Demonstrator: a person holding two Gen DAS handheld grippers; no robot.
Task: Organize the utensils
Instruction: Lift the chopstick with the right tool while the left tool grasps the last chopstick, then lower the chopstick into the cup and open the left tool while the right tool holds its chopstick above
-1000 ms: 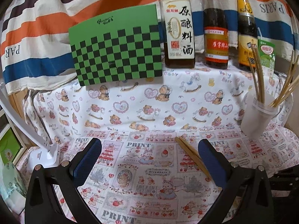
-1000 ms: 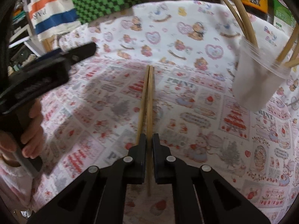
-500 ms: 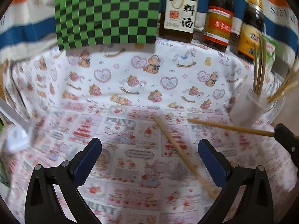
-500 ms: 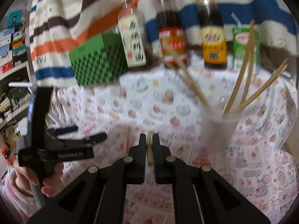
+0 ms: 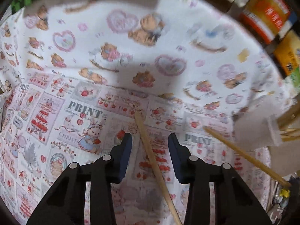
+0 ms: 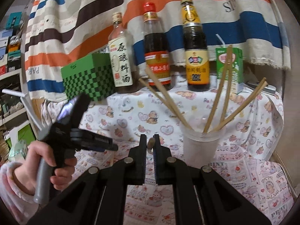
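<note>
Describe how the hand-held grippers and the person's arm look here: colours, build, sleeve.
Both hand-held grippers, left and right, are black frames with silver rivets and dark blue finger pads. The left one has a grey handle. The bare hand wears a fluffy pink-white sleeve.

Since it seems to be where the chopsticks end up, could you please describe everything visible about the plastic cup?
The plastic cup is a translucent, frosted white tumbler that stands upright on the patterned tablecloth, right of the right gripper. Six light wooden chopsticks lean out of it in pairs, fanned left, up and right. In the left wrist view it shows only as a blur at the right edge.
</note>
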